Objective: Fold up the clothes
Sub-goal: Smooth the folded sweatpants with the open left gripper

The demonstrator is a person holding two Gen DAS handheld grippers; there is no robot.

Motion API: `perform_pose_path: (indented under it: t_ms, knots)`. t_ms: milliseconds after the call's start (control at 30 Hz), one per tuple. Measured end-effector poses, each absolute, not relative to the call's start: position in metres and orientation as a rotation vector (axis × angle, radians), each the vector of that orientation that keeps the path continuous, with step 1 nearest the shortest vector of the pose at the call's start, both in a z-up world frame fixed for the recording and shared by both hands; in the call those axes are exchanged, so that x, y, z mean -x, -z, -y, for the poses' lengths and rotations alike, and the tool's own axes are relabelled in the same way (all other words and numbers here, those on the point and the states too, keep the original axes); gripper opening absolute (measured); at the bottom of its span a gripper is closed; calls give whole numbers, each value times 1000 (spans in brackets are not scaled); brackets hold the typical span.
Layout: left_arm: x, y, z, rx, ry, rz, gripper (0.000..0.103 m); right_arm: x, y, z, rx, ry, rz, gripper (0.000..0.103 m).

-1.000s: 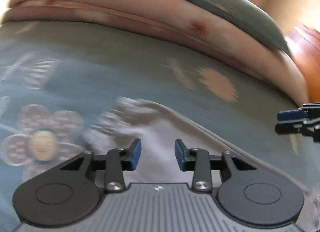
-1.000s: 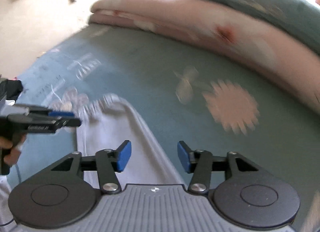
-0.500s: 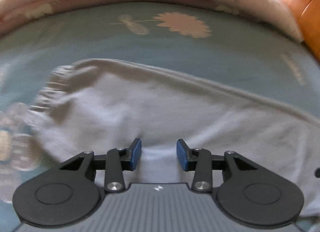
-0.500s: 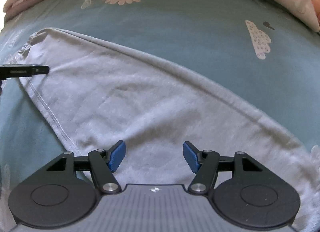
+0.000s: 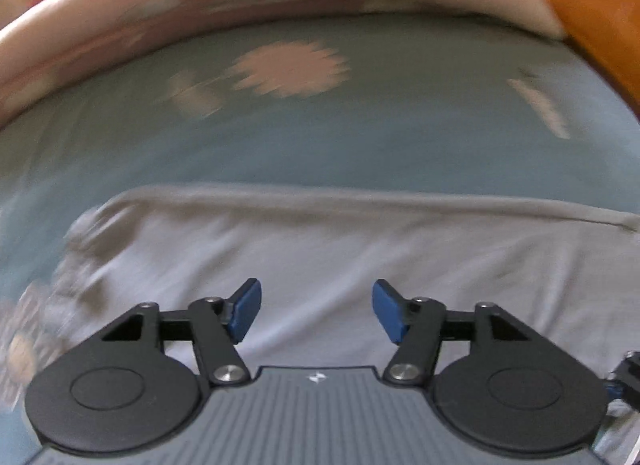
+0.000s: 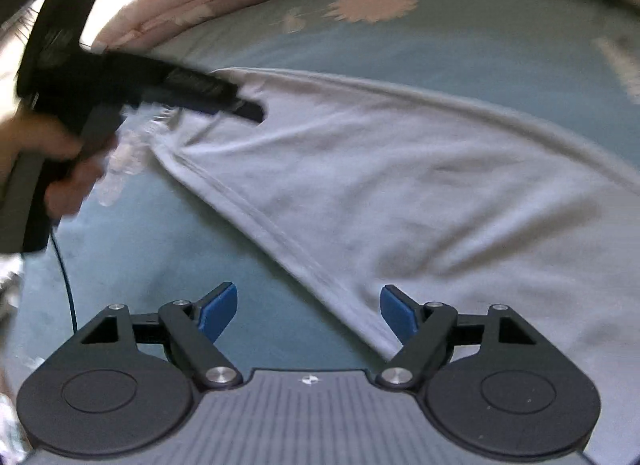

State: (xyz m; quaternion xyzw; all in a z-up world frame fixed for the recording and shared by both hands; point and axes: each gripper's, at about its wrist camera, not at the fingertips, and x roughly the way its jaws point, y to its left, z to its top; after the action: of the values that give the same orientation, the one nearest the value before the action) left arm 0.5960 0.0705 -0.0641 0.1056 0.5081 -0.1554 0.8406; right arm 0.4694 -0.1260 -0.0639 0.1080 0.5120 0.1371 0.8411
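Since 0.5 s ago, both grippers' fingers have spread wider: left gripper [image 5: 316,315] above the pale grey garment [image 5: 360,257], right gripper [image 6: 308,315] over its hem, nothing held; garment lies on the blue bedsheet [image 5: 360,145].

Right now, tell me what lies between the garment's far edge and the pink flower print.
Only bare blue-green bedsheet lies between the grey garment and the pink flower; the left wrist view shows it, though blurred.
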Motion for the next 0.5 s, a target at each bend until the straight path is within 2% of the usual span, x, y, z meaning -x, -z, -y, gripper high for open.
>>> perform_pose_path:
  t_ms: [133, 267, 400, 433, 500]
  knots:
    - [-584, 73, -31, -266, 407, -1061, 63, -442, 51, 170, -176, -99, -1059, 83]
    - [-572, 83, 8, -309, 485, -1048, 63, -419, 64, 219, -230, 77, -1102, 84]
    - [-563, 94, 19, -345, 481, -1058, 64, -410, 86, 214, -354, 33, -1132, 84]
    - [-562, 95, 14, -340, 466, -1067, 68, -410, 90, 206, -385, 6, -1146, 85]
    - [-559, 98, 4, -329, 434, -1085, 69, -407, 93, 187, -403, -31, -1134, 98]
